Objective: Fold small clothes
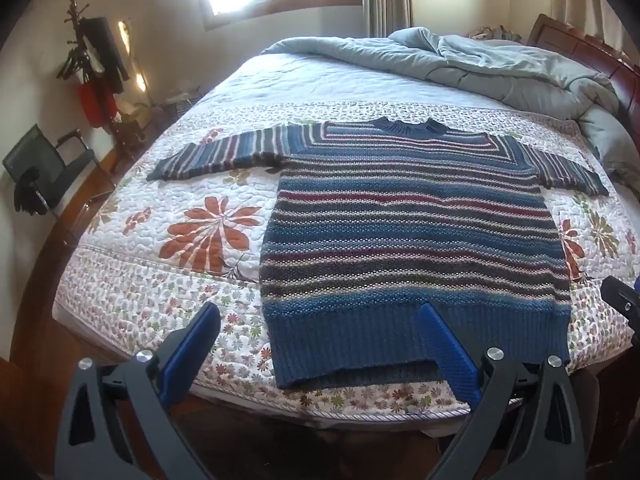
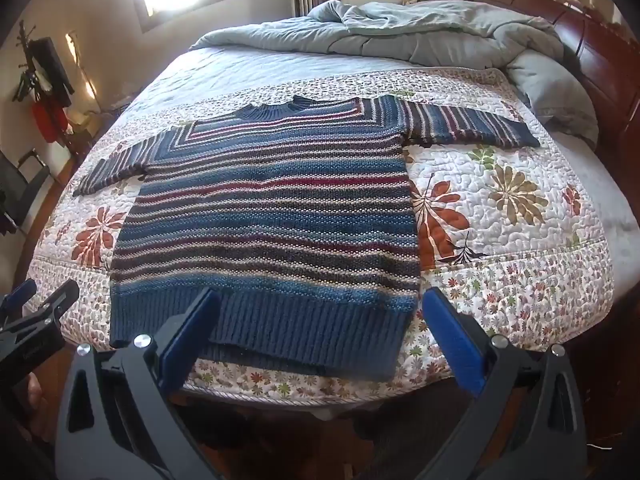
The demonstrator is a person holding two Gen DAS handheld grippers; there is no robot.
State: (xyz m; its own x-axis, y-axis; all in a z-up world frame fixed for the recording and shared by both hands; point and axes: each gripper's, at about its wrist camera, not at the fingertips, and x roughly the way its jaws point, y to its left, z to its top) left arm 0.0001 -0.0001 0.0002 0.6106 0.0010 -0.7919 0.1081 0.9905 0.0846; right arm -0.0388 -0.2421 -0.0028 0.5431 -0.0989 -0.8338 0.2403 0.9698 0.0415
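Note:
A blue striped knit sweater (image 1: 412, 224) lies flat on the floral quilt (image 1: 160, 288), front up, both sleeves spread out, hem toward me. It also shows in the right wrist view (image 2: 272, 216). My left gripper (image 1: 320, 312) is open and empty above the hem's left part, near the bed's front edge. My right gripper (image 2: 320, 298) is open and empty above the hem's right part. The right gripper's tip shows at the left view's right edge (image 1: 620, 300); the left gripper shows at the right view's left edge (image 2: 36, 304).
A rumpled grey duvet (image 1: 480, 64) lies at the bed's far end by the dark wooden headboard (image 1: 592, 52). A coat rack (image 1: 92, 60) and a black chair (image 1: 44, 168) stand left of the bed. The bed's front edge (image 1: 320, 408) is just below the hem.

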